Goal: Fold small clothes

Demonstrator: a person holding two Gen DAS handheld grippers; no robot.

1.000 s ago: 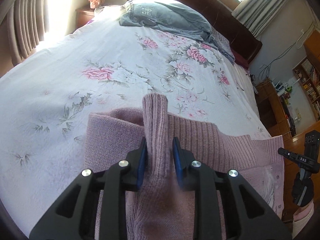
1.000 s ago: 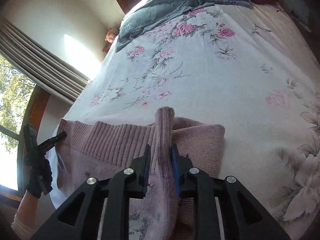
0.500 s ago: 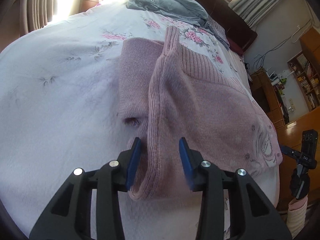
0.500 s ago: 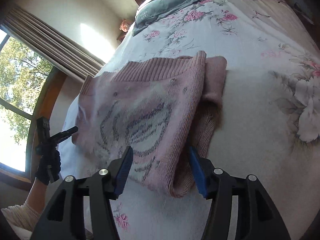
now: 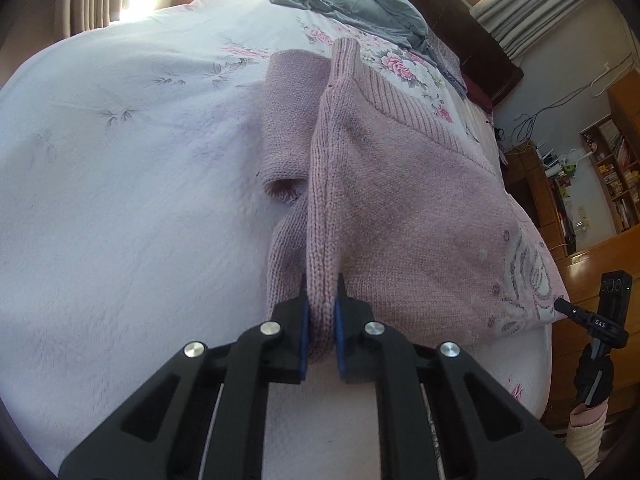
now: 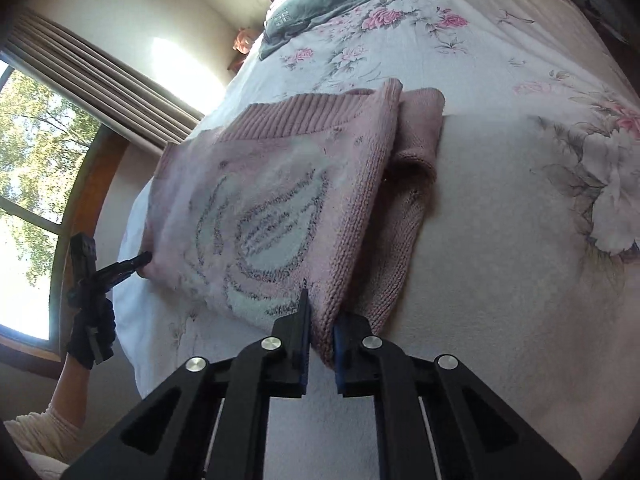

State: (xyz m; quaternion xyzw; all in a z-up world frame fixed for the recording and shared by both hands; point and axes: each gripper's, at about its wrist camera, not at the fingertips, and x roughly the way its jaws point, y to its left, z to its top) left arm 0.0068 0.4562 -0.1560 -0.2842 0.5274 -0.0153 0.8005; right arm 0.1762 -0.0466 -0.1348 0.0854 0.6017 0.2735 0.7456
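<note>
A: How far along can the folding be judged to be?

B: A good part appears done. The pink knitted sweater (image 5: 404,200) is laid flat on the flowered bedspread (image 5: 120,200), filling the centre and right of the left wrist view. One sleeve (image 5: 284,128) is seen tucked under the body at the upper centre, and the ribbed hem is turned over. At least one more fold is probably left, since the piece is laid out wide.

A: And how are the fingers set?

B: The near corner at the lower centre of the frame is pinched by the left gripper (image 5: 320,320), its blue pads pressed tight against the knit. The opposite near corner is clamped the same way by the right gripper (image 6: 320,332), also at lower centre; in that view the sweater (image 6: 276,208) is shown with its grey and white pattern uppermost.

A: Are any containers in view?

B: No basket, box or drawer for the clothes is seen. Only a grey garment (image 5: 348,0) is heaped at the top of the frame by the headboard, and shelves are noted at the far right edge.
</note>
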